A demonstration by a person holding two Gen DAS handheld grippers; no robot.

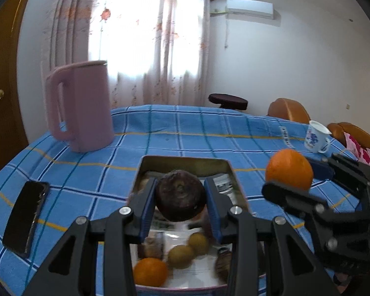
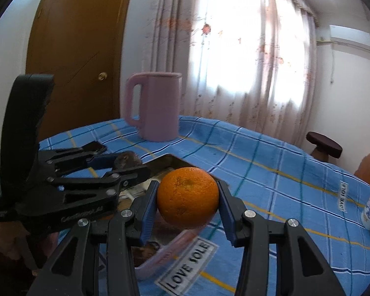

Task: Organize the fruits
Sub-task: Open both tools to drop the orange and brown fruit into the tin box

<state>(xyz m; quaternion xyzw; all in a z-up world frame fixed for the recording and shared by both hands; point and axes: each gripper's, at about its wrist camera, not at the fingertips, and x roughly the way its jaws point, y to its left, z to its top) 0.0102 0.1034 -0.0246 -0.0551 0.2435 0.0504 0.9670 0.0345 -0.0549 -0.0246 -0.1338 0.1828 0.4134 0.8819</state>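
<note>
- The left gripper [image 1: 180, 198] pinches a dark, wrinkled fruit [image 1: 180, 195] between its blue pads, held above the tin [image 1: 185, 159].
- The right gripper [image 2: 188, 203] clamps an orange [image 2: 188, 197], raised over the tin's right edge.
- The tin sits on a blue checked cloth [image 1: 160, 138] and holds a second orange [image 1: 150, 271], two yellow-green fruits [image 1: 181, 256] and a brownish one at the right, blurred.
- A pink jug [image 1: 82, 106] stands upright behind the tin to the left.
- A phone [image 1: 26, 219] lies flat left of the tin.
- A white mug [image 1: 317, 137] stands far right on the cloth.
</note>
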